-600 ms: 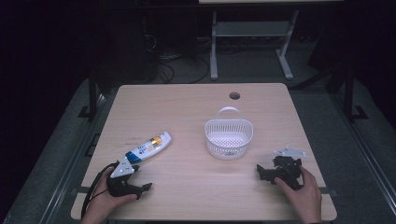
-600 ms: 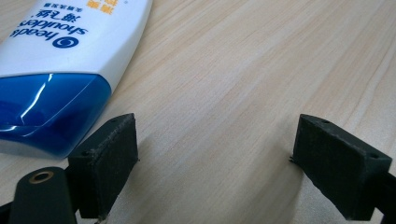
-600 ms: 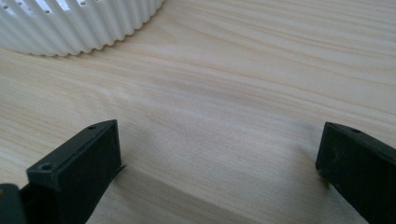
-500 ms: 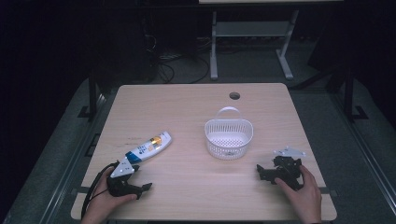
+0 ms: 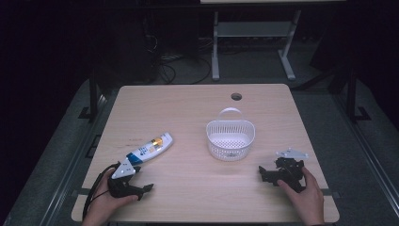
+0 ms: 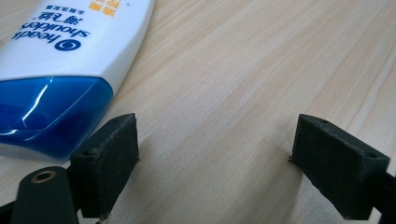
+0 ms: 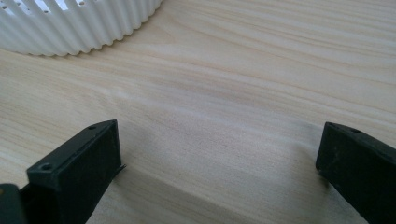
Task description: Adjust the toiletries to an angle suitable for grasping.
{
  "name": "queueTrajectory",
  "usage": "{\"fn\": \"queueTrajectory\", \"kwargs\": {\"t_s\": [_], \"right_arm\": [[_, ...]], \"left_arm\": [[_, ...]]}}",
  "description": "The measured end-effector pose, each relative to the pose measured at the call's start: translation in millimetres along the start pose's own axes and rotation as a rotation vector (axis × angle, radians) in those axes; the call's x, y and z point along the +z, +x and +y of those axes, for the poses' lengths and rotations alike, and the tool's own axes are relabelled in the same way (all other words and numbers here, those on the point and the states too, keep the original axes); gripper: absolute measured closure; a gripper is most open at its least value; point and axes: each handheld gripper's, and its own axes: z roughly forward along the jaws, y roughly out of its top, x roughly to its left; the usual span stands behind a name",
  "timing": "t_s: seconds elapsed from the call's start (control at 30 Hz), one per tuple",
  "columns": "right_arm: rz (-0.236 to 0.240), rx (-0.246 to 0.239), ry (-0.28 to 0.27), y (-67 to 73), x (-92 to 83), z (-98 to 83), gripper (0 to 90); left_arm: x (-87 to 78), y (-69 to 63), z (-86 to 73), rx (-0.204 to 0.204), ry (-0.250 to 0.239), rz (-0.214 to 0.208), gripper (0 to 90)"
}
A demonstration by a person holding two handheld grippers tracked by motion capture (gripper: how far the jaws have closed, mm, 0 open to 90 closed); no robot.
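Shampoo bottle [image 5: 149, 149]: lying on its side on the table's left half, blue cap end pointing toward the person, nothing gripping it; in the left gripper view the blue cap [image 6: 46, 114] is sitting just beside the left-hand jaw, outside the gap.
Left gripper [image 5: 147, 187]: resting low on the table near the front edge, just short of the bottle's cap end, jaws standing wide apart with bare wood between them.
Right gripper [image 5: 261, 173]: sitting low at the table's right front, jaws spread wide and holding nothing; in the right gripper view only wood grain is lying between them.
Basket [image 5: 230, 136]: white, perforated, standing upright and empty right of centre, well apart from the bottle, its ribbed wall [image 7: 74, 28] lying ahead of the right gripper.
Progress: judging by the layout, the work is looking like getting the bottle into the basket, and it is only starting; no grasp made, no lift, basket taking nothing yet.
Remaining: closing on the bottle, carrying it across, setting it in.
Table [image 5: 188, 108]: pale wood, a round cable hole [image 5: 236, 96] near the far edge.
Obstacles: nothing is lying between bottle and basket; the basket's raised handle [image 5: 229, 112] is the only part likely to be getting in the way of a drop-in.
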Motion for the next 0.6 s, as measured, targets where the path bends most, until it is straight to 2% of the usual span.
{"fn": "queueTrajectory", "kwargs": {"t_s": [0.1,0.2,0.33,0.43,0.53,0.6], "right_arm": [[0.0,0.0,0.0,0.0,0.0,0.0,0.0],[0.0,0.0,0.0,0.0,0.0,0.0,0.0],[0.0,0.0,0.0,0.0,0.0,0.0,0.0],[0.0,0.0,-0.002,0.0,0.1,-0.1,0.0],[0.0,0.0,-0.002,0.0,0.1,-0.1,0.0],[0.0,0.0,-0.002,0.0,0.1,-0.1,0.0]], "left_arm": [[-0.5,-0.7,0.5,-0.001,0.005,0.003,15.0],[-2.8,-2.3,4.2,0.004,0.025,-0.011,20.8],[-5.0,-3.7,7.2,-0.004,0.021,-0.03,23.8],[-7.3,-3.0,9.2,-0.019,0.022,-0.028,27.2],[-11.6,-2.0,12.1,-0.038,-0.001,-0.04,35.4],[-16.0,-1.5,15.2,-0.063,-0.017,-0.041,46.9]]}}
